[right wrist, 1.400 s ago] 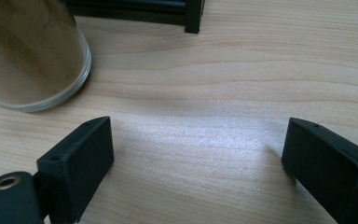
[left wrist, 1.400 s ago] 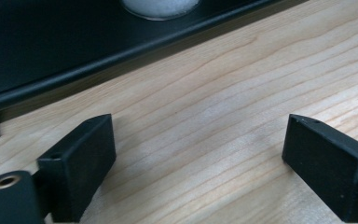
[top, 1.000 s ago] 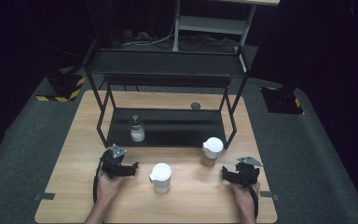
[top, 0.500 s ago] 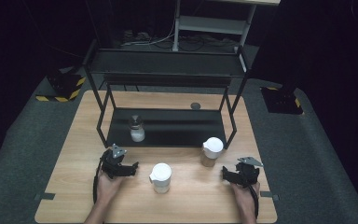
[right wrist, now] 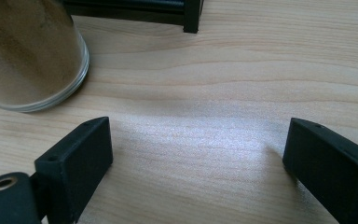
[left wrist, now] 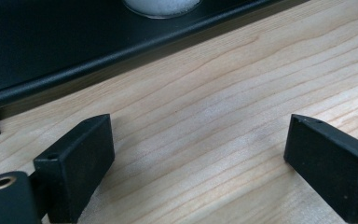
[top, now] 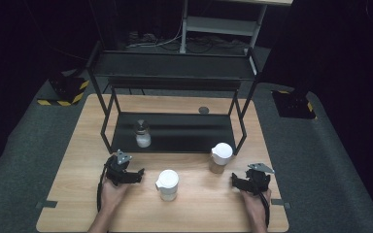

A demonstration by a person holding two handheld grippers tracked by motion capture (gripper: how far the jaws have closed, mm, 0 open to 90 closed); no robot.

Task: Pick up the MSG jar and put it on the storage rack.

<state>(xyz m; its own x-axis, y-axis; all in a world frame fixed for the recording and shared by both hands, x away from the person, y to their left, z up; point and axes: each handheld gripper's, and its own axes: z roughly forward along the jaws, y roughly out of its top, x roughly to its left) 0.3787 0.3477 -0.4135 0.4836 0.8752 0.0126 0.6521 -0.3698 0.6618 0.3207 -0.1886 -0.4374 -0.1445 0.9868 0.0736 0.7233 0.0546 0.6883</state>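
Observation:
Two white-lidded jars stand on the wooden table (top: 199,208): one with pale contents (top: 167,184) near the front middle, one with brown powder (top: 221,158) to its right, by the rack's front right leg. The brown jar (right wrist: 25,51) also appears at the upper left of the right gripper view. A small glass jar of white grains (top: 142,133) sits on the lower shelf of the black rack (top: 175,133); its base (left wrist: 161,5) shows at the top of the left gripper view. My left gripper (top: 138,174) rests open, left of the front jar. My right gripper (top: 234,180) rests open at the front right.
The black two-tier metal rack spans the table's middle, with an upper shelf (top: 175,65). A small dark round object (top: 203,110) lies on the table behind the rack. Dark carpet surrounds the table; yellow-black striped blocks (top: 65,92) sit on the floor at the left.

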